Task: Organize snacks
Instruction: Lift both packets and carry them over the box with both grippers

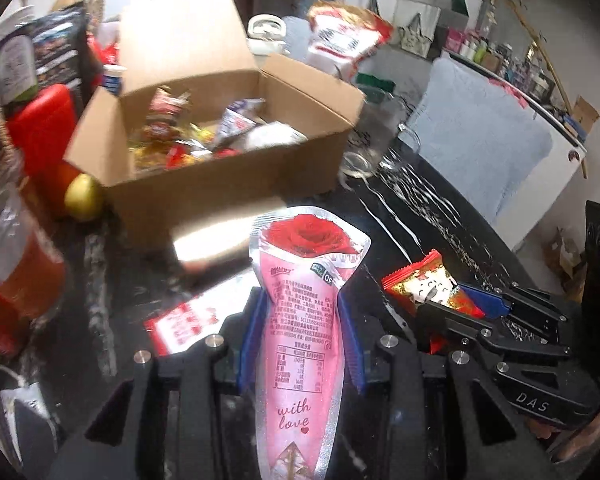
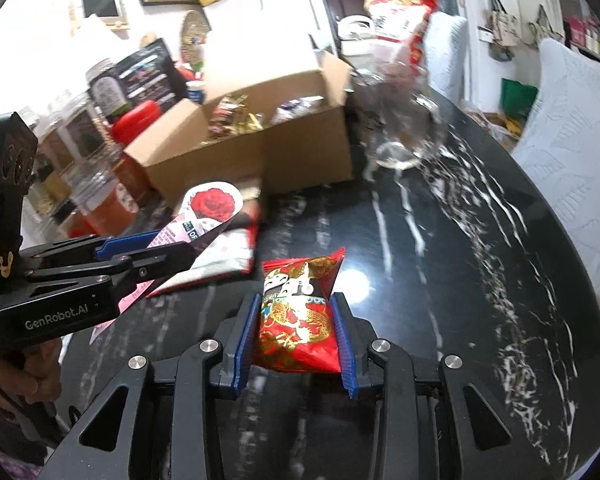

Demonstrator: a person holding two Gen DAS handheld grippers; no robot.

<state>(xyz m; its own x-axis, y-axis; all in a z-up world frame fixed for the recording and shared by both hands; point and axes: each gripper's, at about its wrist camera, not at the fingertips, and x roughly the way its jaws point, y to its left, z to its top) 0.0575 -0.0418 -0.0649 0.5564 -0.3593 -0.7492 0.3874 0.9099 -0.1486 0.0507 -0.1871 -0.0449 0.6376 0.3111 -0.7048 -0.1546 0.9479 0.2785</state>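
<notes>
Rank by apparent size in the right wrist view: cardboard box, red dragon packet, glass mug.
1. cardboard box
2. red dragon packet, though nearness to the camera inflates it
3. glass mug, blurred, so its place against the packet is unsure

pink rose pouch point(image 1: 300, 320): held lengthwise | red dragon packet point(image 2: 298, 316): held | cardboard box point(image 1: 236, 168): open, snack-filled

Glass mug point(image 2: 400, 128) on black marble table point(image 2: 480, 280)
</notes>
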